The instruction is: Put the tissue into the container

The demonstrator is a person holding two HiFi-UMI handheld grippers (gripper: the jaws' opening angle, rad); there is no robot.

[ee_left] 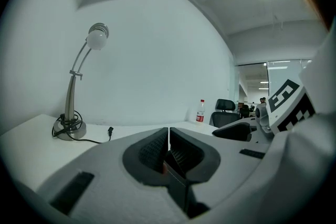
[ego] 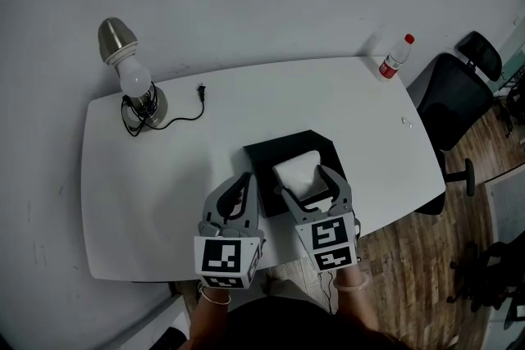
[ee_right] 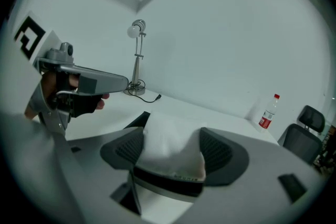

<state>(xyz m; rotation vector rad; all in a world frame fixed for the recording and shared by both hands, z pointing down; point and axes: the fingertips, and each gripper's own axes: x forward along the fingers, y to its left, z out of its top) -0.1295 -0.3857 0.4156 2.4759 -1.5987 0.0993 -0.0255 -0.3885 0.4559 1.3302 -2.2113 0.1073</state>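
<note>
A white pack of tissue is held between the jaws of my right gripper, above the black container near the table's front edge. In the right gripper view the tissue fills the gap between the two dark pads, and a corner of the container shows behind it. My left gripper hovers just left of the container with its jaws shut on nothing; its pads meet in the left gripper view.
A silver desk lamp with a coiled black cord stands at the white table's far left. A red-capped bottle stands at the far right corner. A black office chair is beside the table's right end.
</note>
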